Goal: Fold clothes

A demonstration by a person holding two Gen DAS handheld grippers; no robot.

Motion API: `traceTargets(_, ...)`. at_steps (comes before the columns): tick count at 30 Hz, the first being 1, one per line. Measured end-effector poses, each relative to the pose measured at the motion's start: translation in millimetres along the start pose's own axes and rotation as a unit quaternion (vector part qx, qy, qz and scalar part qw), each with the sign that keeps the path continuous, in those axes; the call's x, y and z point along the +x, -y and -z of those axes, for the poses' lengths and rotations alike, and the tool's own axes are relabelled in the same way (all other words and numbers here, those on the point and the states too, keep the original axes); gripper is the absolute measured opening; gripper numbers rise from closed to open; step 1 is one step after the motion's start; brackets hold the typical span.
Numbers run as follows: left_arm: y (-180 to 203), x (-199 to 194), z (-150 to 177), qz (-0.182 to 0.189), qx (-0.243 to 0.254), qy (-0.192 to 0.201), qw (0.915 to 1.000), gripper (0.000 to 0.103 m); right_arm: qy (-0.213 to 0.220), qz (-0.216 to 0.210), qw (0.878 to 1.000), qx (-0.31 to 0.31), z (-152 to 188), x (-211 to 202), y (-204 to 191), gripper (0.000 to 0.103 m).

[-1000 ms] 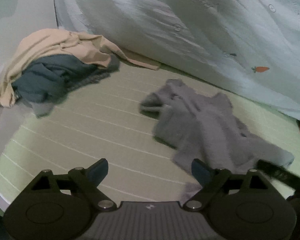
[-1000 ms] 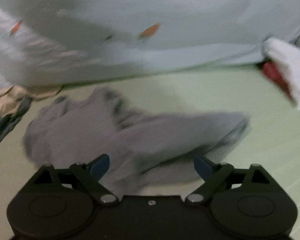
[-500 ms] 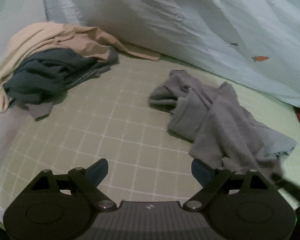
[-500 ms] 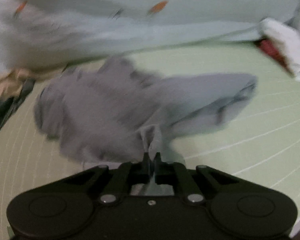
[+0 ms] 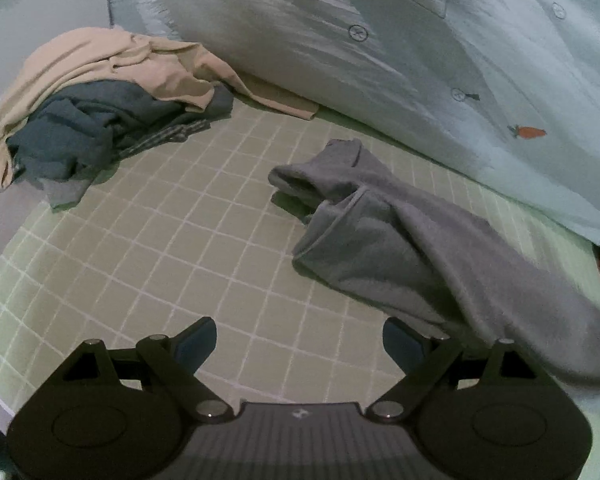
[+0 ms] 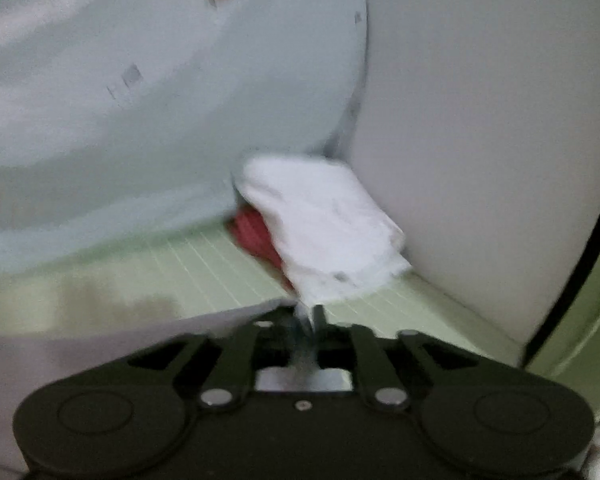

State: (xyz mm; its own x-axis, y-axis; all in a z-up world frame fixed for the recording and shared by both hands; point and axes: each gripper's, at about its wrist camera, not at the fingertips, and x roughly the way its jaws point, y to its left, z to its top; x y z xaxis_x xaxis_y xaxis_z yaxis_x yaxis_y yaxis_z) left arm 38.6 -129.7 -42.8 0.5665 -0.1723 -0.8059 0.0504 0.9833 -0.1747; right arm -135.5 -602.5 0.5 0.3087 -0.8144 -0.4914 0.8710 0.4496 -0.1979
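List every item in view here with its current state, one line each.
grey garment: crumpled, one end lifted off the sheet.
right gripper: jaws opening, grey fabric between them.
left gripper: open, empty, above the checked sheet.
beige garment: unfolded, heaped over the dark blue one.
dark blue garment: crumpled in the pile.
white cloth: folded, on a red item.
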Motion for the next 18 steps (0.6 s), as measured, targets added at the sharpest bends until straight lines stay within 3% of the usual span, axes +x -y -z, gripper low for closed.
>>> traceTargets(1, 4.1, 1.2, -1.4, -0.004, -0.004, 0.0, 1.0, 0.09, -0.012, -0.001, 1.0, -0.005, 1.5, 7.3, 3.3, 0.039)
traceTargets(3, 12.1, 4.0, -4.9, -0.011, -0.01, 0.001, 0.9999, 0.09, -0.026, -0.031, 0.999, -0.007, 8.9, 13.4, 4.3, 0.052)
traceTargets(9, 26.9, 16.8, -27.7, -0.022, -0.018, 0.02, 0.9994, 0.09, -0.086, -0.126, 0.988, 0.004, 32.0, 36.3, -23.9, 0.072)
traceTargets(13, 24.7, 37.0, -53.5, -0.025, -0.057, 0.027, 0.9977, 0.09, -0.144, -0.174, 0.974, 0.025, 45.3, 59.2, -52.9, 0.076)
traceTargets(15, 22.0, 49.7, -67.9, -0.023, -0.078, 0.029, 0.9962, 0.09, -0.169, -0.17, 0.97, 0.043, 49.8, 68.8, -60.9, 0.076)
traceTargets(18, 17.6, 73.5, -91.5, -0.02, -0.111, 0.028, 0.9932, 0.09, -0.183, -0.124, 0.973, 0.072, 53.2, 81.0, -64.2, 0.077)
